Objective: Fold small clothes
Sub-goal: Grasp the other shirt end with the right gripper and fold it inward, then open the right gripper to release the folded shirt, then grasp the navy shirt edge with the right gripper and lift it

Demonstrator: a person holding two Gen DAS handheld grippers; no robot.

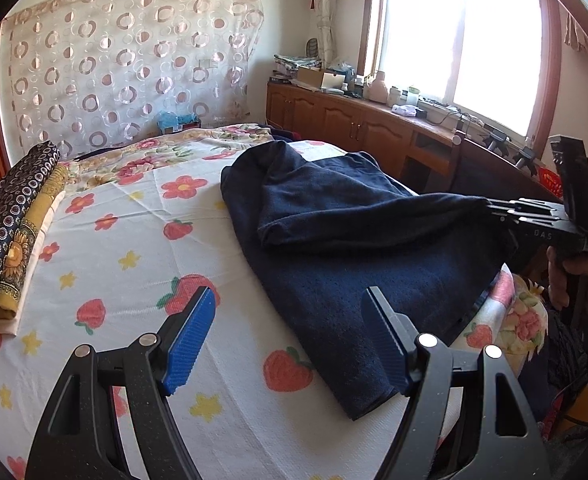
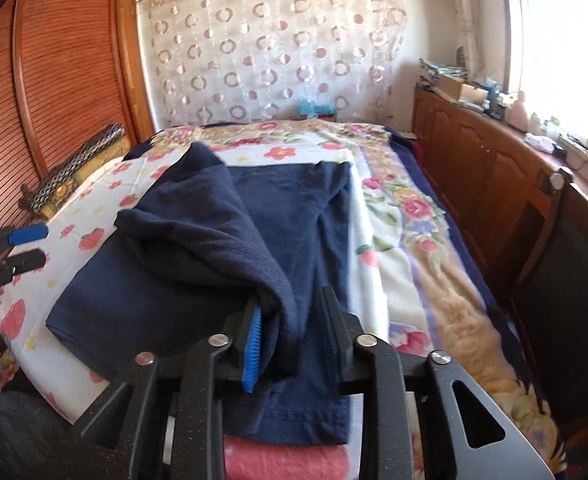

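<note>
Left-wrist and right-wrist fisheye views of a bedroom. A navy garment (image 1: 358,276) lies on a strawberry-print sheet (image 1: 133,240) spread over the bed (image 2: 426,264), its length running from the near edge toward the headboard end. One portion of the cloth is lifted off the flat layer and drawn into a taut ridge.

Right gripper (image 2: 289,340): its jaws are narrowed on the raised fold of the navy garment, the blue ribbed pad (image 2: 251,350) of one finger pressed against the cloth (in the left-wrist view the same gripper (image 1: 494,210) appears at the right, with the fabric stretched to its tips). The person's hand (image 1: 570,276) grips its handle.

Left gripper (image 1: 289,344): jaws spread wide, holding nothing, hovering above the sheet with the garment's near corner lying between and beyond the fingers; whether the right-hand finger touches the cloth cannot be told.

Background: a folded stack of patterned fabrics (image 1: 9,240) at the left side of the bed, a circle-patterned curtain (image 1: 133,64) on the far wall, and a wooden cabinet (image 1: 358,124) under the window (image 1: 462,36), its top crowded with small items.
</note>
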